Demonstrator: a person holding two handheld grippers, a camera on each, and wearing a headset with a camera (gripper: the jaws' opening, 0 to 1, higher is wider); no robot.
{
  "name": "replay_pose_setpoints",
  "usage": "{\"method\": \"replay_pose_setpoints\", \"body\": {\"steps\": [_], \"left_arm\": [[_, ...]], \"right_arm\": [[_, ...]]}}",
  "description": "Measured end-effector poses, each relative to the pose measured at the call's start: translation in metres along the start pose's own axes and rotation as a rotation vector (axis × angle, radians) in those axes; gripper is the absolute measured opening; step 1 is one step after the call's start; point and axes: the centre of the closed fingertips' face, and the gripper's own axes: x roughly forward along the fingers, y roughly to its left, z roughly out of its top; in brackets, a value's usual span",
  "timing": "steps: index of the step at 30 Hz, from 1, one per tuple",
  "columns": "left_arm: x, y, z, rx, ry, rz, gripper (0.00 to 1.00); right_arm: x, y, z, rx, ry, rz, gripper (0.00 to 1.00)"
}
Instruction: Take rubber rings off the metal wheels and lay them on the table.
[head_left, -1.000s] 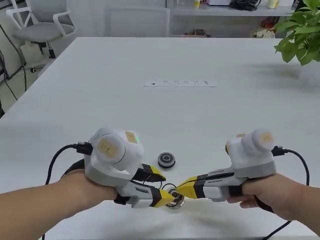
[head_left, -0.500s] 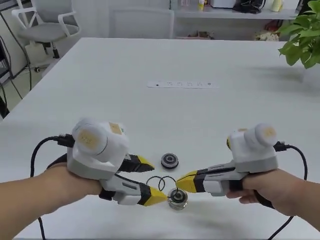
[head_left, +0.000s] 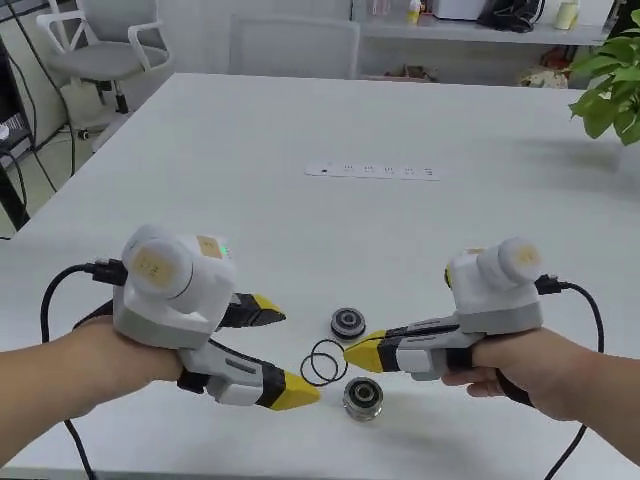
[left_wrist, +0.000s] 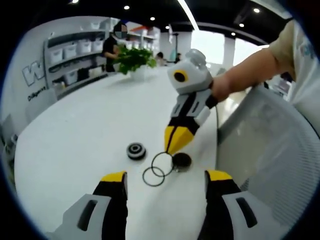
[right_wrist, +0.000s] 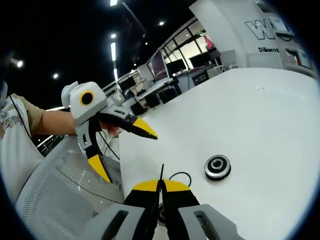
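Right gripper (head_left: 350, 352) pinches a rubber ring (head_left: 327, 357) just beside a metal wheel (head_left: 362, 396); left gripper (head_left: 297, 353) gapes wide.

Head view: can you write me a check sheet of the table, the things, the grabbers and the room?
Surface: white table, smooth.
Job's things: two round metal wheels, one behind the other; two thin black rubber rings overlapping beside them.
Clutter: white strip with small dark marks, farther back.
Grippers: left gripper open, holding nothing; right gripper shut, seemingly pinching one ring's edge.
Cables: one black cable from the left gripper, another from the right.
Surroundings: grey office chair, green leafy plant.
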Motion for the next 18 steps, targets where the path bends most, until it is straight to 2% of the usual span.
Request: {"method": "replay_pose_setpoints", "body": {"steps": [6, 18], "left_arm": [[-0.003, 0.003, -0.006, -0.022, 0.014, 0.01, 0.7], [-0.007, 0.007, -0.01, -0.057, 0.006, 0.027, 0.73]], "right_arm": [[0.01, -0.001, 0.002, 0.005, 0.004, 0.004, 0.0], [0.02, -0.011, -0.004, 0.037, 0.024, -0.016, 0.0]]}}
